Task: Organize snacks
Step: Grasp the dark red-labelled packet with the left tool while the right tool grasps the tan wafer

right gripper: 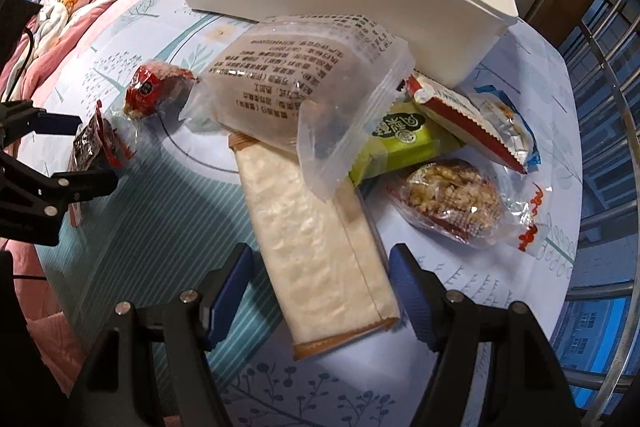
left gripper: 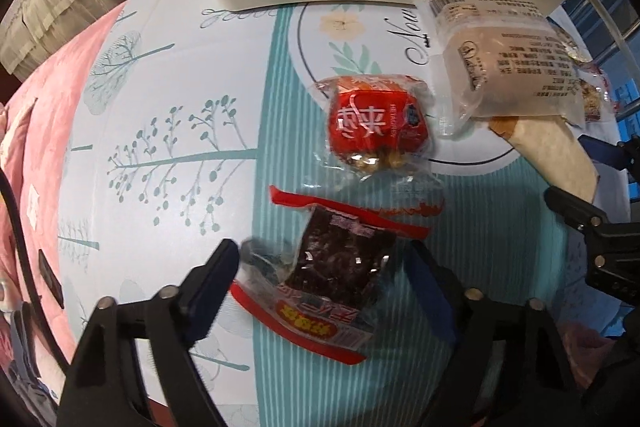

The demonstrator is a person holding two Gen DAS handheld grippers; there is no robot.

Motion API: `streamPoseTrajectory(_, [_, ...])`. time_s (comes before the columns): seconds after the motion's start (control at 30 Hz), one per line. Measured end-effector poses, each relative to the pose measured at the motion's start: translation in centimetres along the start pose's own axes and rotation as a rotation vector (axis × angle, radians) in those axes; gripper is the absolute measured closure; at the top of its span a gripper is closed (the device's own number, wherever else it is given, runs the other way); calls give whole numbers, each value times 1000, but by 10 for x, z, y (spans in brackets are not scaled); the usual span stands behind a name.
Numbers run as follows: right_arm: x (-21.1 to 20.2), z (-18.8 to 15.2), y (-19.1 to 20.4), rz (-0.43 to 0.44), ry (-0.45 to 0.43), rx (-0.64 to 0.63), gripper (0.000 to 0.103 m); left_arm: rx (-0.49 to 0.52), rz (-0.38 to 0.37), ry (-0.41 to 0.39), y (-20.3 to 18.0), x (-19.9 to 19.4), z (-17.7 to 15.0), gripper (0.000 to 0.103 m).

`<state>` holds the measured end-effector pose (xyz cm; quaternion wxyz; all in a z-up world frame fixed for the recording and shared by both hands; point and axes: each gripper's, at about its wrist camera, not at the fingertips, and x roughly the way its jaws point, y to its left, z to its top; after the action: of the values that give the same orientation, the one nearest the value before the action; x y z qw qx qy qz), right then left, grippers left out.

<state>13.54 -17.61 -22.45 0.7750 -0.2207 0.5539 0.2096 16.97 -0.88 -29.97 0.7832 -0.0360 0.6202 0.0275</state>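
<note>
Both grippers are at the pick-up step. The left gripper [left gripper: 324,267] has its jaws wide open around the dark jerky packet [left gripper: 340,267]; the right gripper [right gripper: 320,287] has open, empty jaws straddling the long wafer packet [right gripper: 320,247]. Next, each probably closes, then carries to the white bin [right gripper: 360,7] ahead.

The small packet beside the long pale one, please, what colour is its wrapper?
The small packet is lime green with a dark logo, clearest in the right wrist view.
</note>
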Motion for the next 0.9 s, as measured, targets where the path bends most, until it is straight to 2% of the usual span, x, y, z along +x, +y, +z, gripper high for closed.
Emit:
streamPoseTrajectory(0.2, [5, 11, 2, 7, -9, 6, 32, -17, -17, -16, 4, 4, 3, 29])
streamPoseTrajectory(0.33, [4, 12, 5, 25, -12, -7, 42, -29, -36, -26, 12, 0, 0, 36])
streamPoseTrajectory(0.47, [5, 13, 8, 24, -8, -16, 44, -15, -39, -34, 12, -7, -4, 45])
streamPoseTrajectory(0.9, [1, 2, 13, 31, 31, -20, 45, -14, -49, -41, -2, -23, -25, 48])
